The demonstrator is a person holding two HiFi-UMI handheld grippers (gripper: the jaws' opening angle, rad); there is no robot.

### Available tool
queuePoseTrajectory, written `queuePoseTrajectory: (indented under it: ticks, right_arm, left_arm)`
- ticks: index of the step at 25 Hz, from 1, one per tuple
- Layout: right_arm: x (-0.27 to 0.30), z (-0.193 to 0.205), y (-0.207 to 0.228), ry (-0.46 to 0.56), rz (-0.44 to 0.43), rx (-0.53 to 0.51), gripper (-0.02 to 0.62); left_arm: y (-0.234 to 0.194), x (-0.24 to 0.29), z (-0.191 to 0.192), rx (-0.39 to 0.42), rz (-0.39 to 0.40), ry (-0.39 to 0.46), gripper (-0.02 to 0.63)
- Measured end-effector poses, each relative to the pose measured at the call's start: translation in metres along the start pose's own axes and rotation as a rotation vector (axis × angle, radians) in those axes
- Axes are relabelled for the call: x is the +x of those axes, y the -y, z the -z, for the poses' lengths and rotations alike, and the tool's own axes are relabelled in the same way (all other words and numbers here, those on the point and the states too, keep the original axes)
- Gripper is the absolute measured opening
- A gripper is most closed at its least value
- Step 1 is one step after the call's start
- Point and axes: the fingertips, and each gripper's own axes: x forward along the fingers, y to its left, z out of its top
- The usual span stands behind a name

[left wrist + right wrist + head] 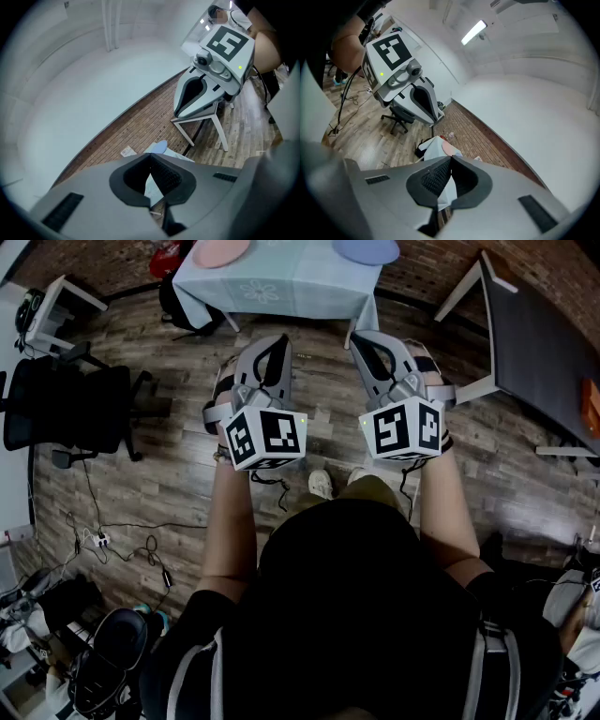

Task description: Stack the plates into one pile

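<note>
Head view: the person stands on a wooden floor [169, 474], one gripper held up in each hand. The left gripper [277, 337] and right gripper [362, 335] are side by side, apart from each other, both pointing toward the desk [281, 287] at the top edge. Both are well short of it. The desk is covered in a pale blue cloth. A pink plate [221, 251] lies on its left part and a blue plate [366, 249] on its right part, the two well apart and not stacked. A black office chair [66, 409] stands at left, a dark table [544, 343] at right, and cables [122, 540] lie on the floor at lower left.

Left gripper view: the jaws meet at the tips, with nothing between them. Just beyond the tips are an edge of the blue plate and the pale cloth of the desk. The right gripper shows at upper right, its marker cube facing the camera.

Right gripper view: the jaws are pressed together and hold nothing. Past the tips the pink plate sits on the cloth-covered desk, with no contact. The left gripper shows at upper left, the office chair beneath it.
</note>
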Motion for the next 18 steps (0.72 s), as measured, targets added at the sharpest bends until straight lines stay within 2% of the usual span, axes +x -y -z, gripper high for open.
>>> queuePoseTrajectory:
  ticks: [18]
  right_arm:
    - [0.0033,0.0036,0.0001,0.003,-0.007,0.004,0.035]
  left_arm:
    - [0.0020,0.0061,-0.0023,0.013,0.015,0.005,0.023]
